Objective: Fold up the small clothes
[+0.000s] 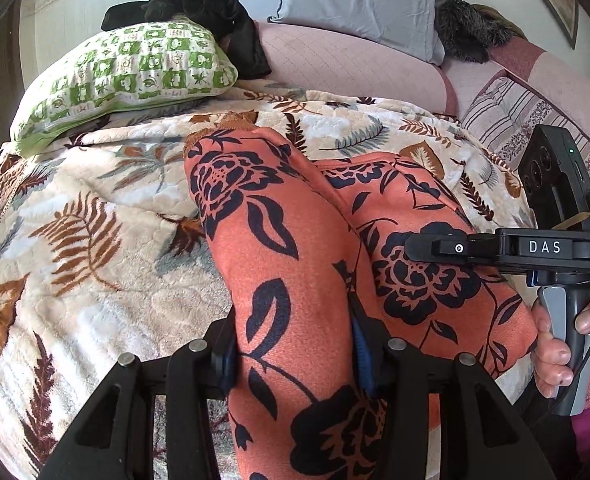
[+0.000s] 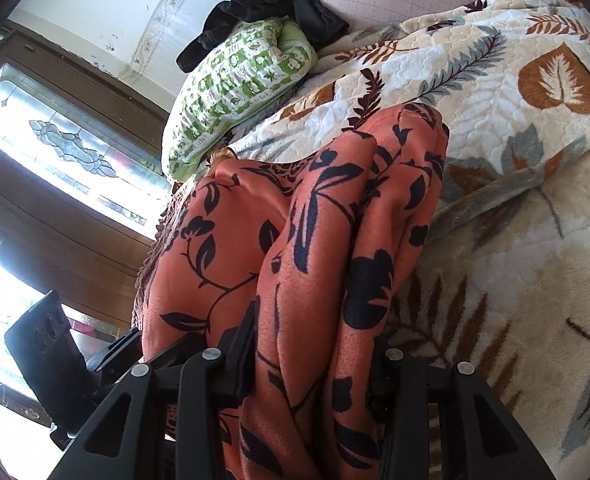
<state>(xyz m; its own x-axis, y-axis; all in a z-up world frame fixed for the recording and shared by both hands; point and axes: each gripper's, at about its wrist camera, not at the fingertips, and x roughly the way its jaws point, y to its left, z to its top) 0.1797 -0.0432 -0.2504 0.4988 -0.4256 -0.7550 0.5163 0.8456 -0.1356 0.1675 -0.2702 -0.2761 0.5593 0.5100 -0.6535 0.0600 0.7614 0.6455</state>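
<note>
Left wrist view: the left gripper (image 1: 295,360) is clamping a fold of the orange floral garment (image 1: 279,248), which is running forward from the fingers across the leaf-print blanket (image 1: 95,208). To its right, the right gripper (image 1: 423,246) is pinching the same garment (hand (image 1: 555,344) gripping the handle). A green patterned pillow (image 1: 127,76) is lying ahead-left.

Right wrist view: the right gripper (image 2: 315,368) is grasping bunched garment (image 2: 295,248) cloth; the blanket (image 2: 515,200) is lying to its right.
</note>
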